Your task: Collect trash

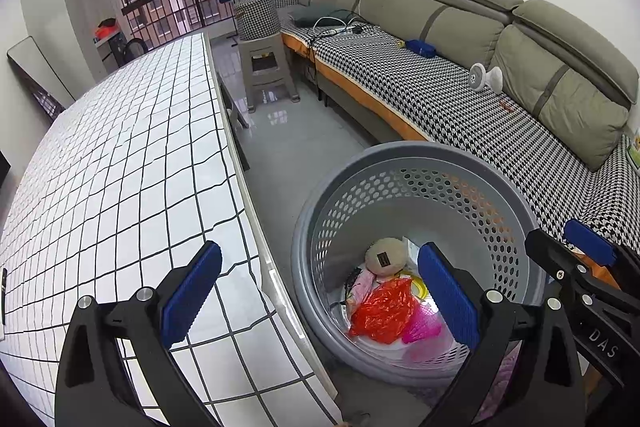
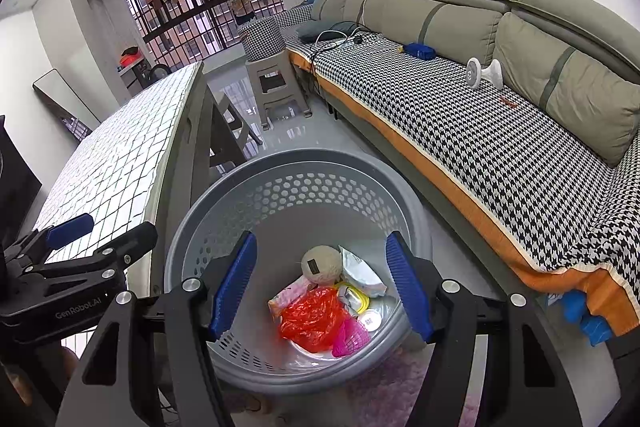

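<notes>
Two views look down on the same grey perforated basket (image 2: 280, 195), but they do not show the same things. Only the right wrist view shows a white crumpled wrapper (image 2: 362, 273) and a small round white lid (image 2: 370, 319) in the basket; the left wrist view shows much more of the white table with black grid lines (image 1: 120, 167), which stands just beside the basket. Both show the orange plastic bag (image 1: 384, 311), a beige ball (image 1: 386, 255) and pink trash on the basket's floor. Behind are a grey sofa (image 1: 460, 11) with a houndstooth cover, a plastic stool (image 1: 267, 67) and a barred window. Fingers of the left gripper (image 1: 320, 303) stand wide apart with nothing between the pads. Those of the right gripper (image 2: 322, 291) are apart too, above the basket, and the trash lies lower, not touched.
</notes>
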{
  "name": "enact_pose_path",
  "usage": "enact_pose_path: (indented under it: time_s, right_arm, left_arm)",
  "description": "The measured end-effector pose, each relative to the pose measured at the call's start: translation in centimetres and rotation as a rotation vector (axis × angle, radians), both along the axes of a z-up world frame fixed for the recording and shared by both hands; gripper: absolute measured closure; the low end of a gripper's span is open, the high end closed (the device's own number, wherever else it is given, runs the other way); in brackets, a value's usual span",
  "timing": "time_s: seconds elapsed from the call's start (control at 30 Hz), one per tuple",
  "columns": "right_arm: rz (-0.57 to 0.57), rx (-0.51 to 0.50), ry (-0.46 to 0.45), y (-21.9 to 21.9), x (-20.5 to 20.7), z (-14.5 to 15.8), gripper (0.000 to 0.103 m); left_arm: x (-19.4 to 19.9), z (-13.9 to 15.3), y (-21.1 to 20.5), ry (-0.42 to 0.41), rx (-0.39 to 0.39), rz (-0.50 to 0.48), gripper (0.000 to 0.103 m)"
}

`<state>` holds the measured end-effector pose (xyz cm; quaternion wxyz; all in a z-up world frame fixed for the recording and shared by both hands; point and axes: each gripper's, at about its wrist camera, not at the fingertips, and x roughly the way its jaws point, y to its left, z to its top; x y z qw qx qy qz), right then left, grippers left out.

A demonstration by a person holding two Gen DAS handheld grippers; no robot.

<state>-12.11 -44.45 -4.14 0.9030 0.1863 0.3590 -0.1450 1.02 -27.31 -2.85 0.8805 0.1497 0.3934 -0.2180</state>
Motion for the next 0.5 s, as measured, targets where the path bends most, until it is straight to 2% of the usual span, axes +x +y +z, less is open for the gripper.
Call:
enact_pose_path:
  time_s: [0.5]
  right_arm:
    - [0.002, 0.0, 0.001, 0.08, 0.05, -0.28, 0.039]
  left_arm:
    - [0.09, -0.31, -0.06, 0.007, -0.001, -0.005, 0.006]
